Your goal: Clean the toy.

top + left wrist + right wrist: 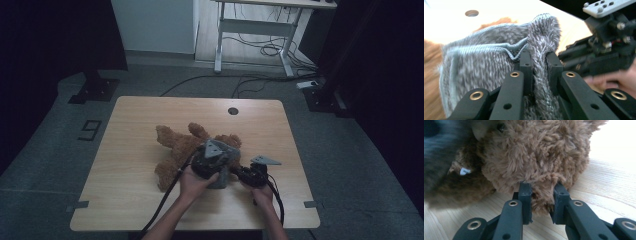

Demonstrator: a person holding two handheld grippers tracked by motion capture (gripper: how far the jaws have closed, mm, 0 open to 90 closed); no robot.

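A brown teddy bear (177,150) lies on the wooden table (130,120), its head toward the right. A grey knitted cloth (484,62) lies over its head end. My left gripper (539,67) is shut on a raised fold of that cloth; in the high view the left gripper (216,159) sits over the bear's head. My right gripper (541,202) is shut on a tuft of the bear's brown fur (536,157) low at the head, just above the tabletop. In the high view the right gripper (252,175) is beside the left one, to its right.
A round cable hole (233,110) is in the table's far edge. The person's forearms come in from the bottom edge. Cables trail from both grippers toward the near edge. A white desk frame (255,30) and floor cables stand beyond the table.
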